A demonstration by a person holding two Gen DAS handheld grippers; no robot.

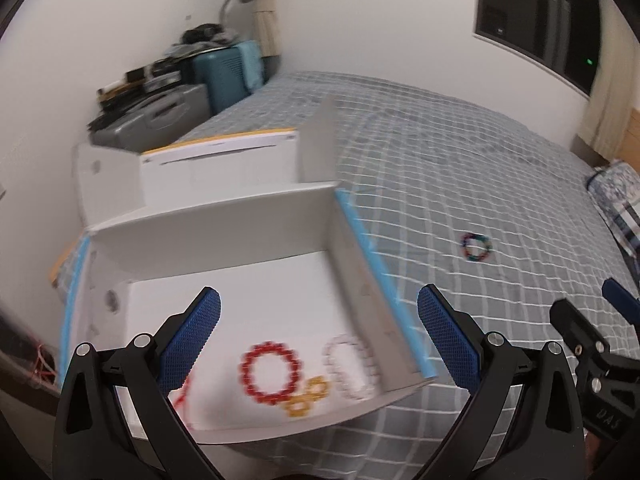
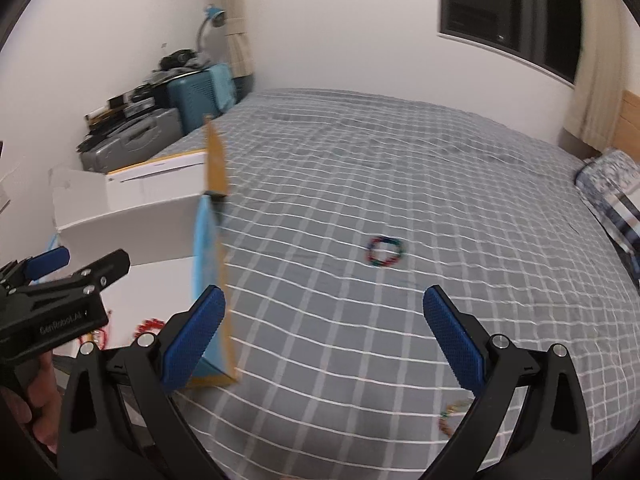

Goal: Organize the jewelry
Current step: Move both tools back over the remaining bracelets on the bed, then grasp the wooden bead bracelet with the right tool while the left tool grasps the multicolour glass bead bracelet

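Observation:
An open white cardboard box (image 1: 224, 236) sits on the bed's left edge; it also shows in the right wrist view (image 2: 132, 216). Inside lie a red bead bracelet (image 1: 270, 372), a yellow bead piece (image 1: 308, 396) and a white bead bracelet (image 1: 352, 366). My left gripper (image 1: 320, 336) is open and empty above the box. A multicolored bead bracelet (image 1: 476, 247) lies on the bedspread to the right, also in the right wrist view (image 2: 385, 252). My right gripper (image 2: 326, 344) is open and empty above the bedspread. Another beaded bracelet (image 2: 452, 414) lies partly hidden behind its right finger.
The grey checked bedspread (image 2: 400, 168) covers the bed. Suitcases and clutter (image 1: 168, 96) stand by the far wall. A patterned pillow (image 2: 612, 188) lies at the right. The box's flap (image 2: 216, 168) stands upright.

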